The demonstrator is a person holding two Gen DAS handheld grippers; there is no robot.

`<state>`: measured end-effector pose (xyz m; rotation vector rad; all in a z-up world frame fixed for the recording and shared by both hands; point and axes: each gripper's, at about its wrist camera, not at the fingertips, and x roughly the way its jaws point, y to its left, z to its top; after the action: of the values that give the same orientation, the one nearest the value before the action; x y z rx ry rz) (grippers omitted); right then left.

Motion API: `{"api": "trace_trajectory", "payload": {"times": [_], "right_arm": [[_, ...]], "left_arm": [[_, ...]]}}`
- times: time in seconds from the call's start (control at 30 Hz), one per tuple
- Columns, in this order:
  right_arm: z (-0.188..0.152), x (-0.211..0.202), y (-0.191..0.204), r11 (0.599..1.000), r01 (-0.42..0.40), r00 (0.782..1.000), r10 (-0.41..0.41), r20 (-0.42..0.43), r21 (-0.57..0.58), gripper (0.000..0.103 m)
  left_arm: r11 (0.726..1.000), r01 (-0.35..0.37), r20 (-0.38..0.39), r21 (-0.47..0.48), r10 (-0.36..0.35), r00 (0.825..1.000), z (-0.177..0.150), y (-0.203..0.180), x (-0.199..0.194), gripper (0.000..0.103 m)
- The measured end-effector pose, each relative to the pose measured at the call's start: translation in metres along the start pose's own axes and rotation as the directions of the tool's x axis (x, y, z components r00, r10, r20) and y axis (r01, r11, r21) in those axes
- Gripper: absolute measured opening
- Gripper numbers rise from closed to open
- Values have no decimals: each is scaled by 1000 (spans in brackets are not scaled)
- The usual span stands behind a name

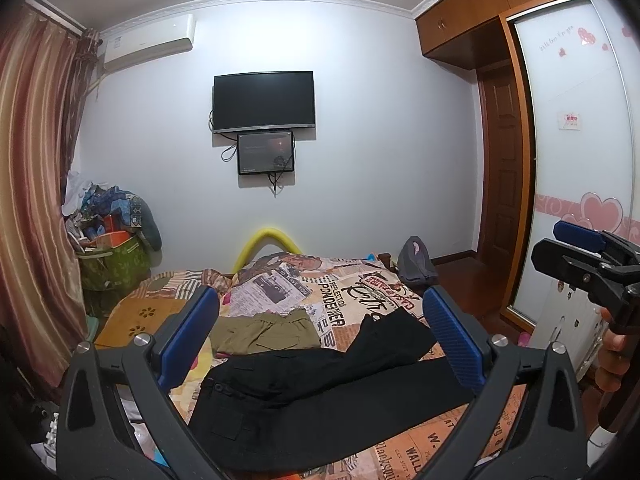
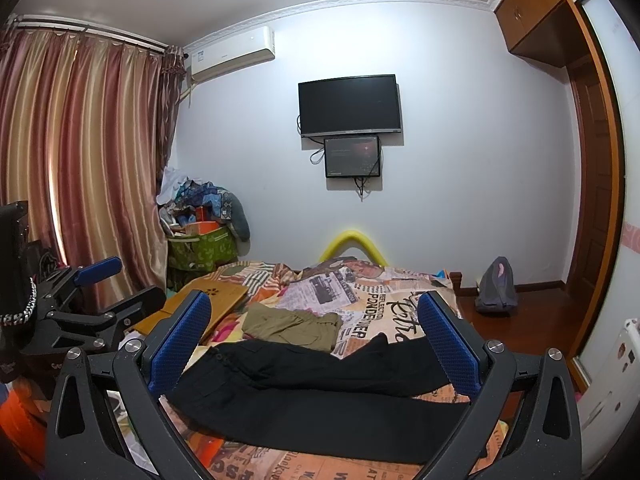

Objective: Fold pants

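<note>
Black pants [image 1: 320, 392] [image 2: 316, 392] lie spread flat across the near part of the bed, waistband to the left, legs running right. My left gripper [image 1: 320, 340] hangs above them, open, nothing between its blue pads. My right gripper [image 2: 316, 340] is also open and empty, held above the pants. In the left wrist view the right gripper [image 1: 576, 248] shows at the right edge, held by a hand [image 1: 612, 356]. In the right wrist view the left gripper [image 2: 108, 284] shows at the left edge.
Folded olive-green pants [image 1: 268, 330] [image 2: 292, 326] lie just beyond the black ones on the printed bedspread [image 1: 340, 292]. A wooden lap tray [image 2: 208, 304] rests at the bed's left side. A cluttered green bin [image 2: 200, 248], curtains [image 2: 80, 160] and a grey backpack [image 2: 496, 286] stand around.
</note>
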<state>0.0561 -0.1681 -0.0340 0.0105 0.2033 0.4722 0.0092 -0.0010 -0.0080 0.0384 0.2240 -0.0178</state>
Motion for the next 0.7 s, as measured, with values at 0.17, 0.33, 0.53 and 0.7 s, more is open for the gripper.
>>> {"api": "trace_trajectory", "payload": {"times": [0.17, 0.33, 0.53, 0.7], "right_arm": [[-1, 0, 1, 1000, 3, 1000, -3, 5, -6, 103], [-1, 1, 2, 1000, 3, 1000, -3, 4, -6, 103], [-3, 2, 3, 1000, 3, 1000, -3, 1, -6, 103], [-4, 2, 4, 1000, 5, 1000, -5, 0, -8, 103]], "left_arm": [[1000, 3, 0, -5, -3, 1000, 0, 1, 0, 103], [1000, 2, 0, -4, -2, 1000, 0, 1, 0, 103], [1000, 1, 1, -7, -1, 1000, 1, 1, 1, 103], [1000, 0, 2, -13, 0, 1000, 1, 2, 2, 103]]}}
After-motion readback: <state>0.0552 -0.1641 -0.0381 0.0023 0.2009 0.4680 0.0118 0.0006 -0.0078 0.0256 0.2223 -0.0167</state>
